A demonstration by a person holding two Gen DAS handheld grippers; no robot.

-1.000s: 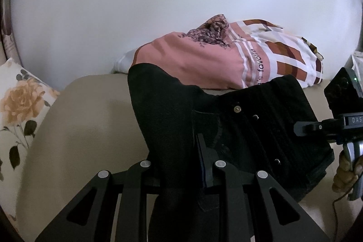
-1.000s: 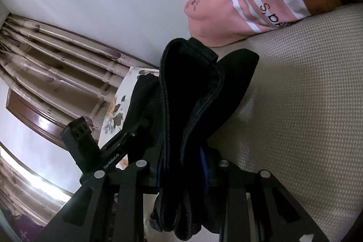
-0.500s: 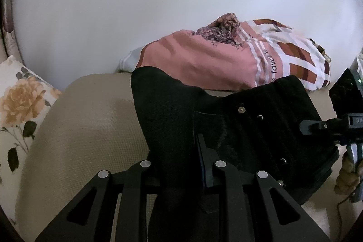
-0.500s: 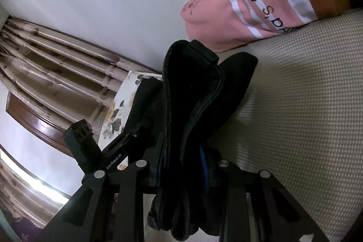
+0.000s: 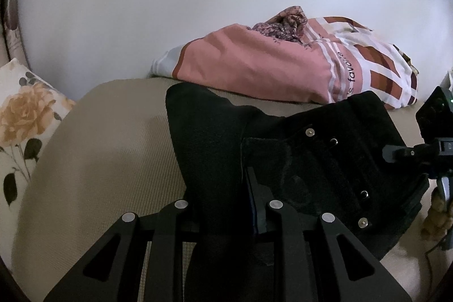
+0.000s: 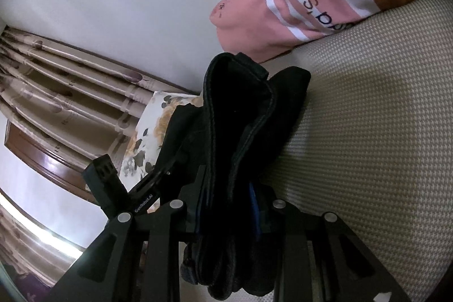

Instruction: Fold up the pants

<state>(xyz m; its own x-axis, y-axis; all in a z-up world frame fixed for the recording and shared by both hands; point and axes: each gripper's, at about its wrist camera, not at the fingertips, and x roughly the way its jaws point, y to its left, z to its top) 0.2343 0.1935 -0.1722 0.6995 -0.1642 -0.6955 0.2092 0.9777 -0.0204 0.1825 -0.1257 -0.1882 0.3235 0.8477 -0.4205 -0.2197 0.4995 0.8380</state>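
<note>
Over the beige woven bed, one pair of black button-fly denim pants is hanging bunched between two tools. The left tool is clamping a fabric edge; the right tool is pinching several stacked layers. A fold is seemingly being carried; next, laying it flat squarely. One pink printed pillow and one floral cushion are lying behind.

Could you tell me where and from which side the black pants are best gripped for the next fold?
The black pants are best pinched at the thick stacked edge, from the near side, as the left gripper and right gripper do now. The bundled layers there give the fingers a firm ridge; the far end lies loose on the beige cushion.
</note>
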